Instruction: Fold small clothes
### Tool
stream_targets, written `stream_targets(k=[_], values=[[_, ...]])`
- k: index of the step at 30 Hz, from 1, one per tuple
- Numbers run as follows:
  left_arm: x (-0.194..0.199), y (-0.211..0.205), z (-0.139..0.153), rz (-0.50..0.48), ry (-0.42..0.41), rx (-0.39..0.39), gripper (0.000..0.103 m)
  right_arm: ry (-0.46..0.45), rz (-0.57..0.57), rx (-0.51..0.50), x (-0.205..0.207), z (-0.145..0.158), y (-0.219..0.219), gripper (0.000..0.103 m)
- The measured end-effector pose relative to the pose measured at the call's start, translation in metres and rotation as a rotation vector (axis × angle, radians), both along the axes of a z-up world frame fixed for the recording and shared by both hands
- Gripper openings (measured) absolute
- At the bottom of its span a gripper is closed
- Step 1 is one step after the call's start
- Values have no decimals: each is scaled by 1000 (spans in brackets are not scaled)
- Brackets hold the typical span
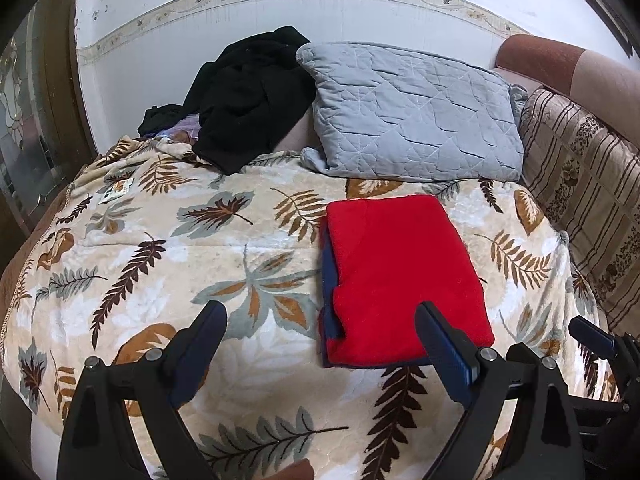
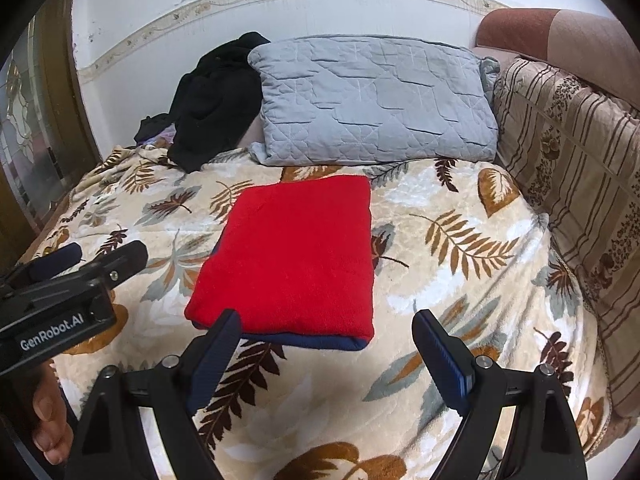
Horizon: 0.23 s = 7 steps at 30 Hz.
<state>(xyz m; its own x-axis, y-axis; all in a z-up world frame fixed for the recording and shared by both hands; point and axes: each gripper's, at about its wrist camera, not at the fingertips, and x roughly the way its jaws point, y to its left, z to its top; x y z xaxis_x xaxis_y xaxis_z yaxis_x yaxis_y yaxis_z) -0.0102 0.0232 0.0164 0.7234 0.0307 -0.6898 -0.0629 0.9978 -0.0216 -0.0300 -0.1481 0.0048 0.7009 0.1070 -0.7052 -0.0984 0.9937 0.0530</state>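
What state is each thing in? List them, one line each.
red garment: folded flat into a rectangle, blue layer showing at its edges, on the blanket.
black clothing: crumpled, unfolded, heaped by the wall.
grey pillow: propped at the head of the bed.
leaf-print blanket: spread out.
left tool: open, holding nothing.
right tool: open, holding nothing.
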Motion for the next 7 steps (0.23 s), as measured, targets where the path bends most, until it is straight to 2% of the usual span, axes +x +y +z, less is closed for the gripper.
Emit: stream_targets(k=[7], values=[[8, -5, 4, -18, -31, -2, 95, 3, 1, -3, 7, -1, 1, 90]])
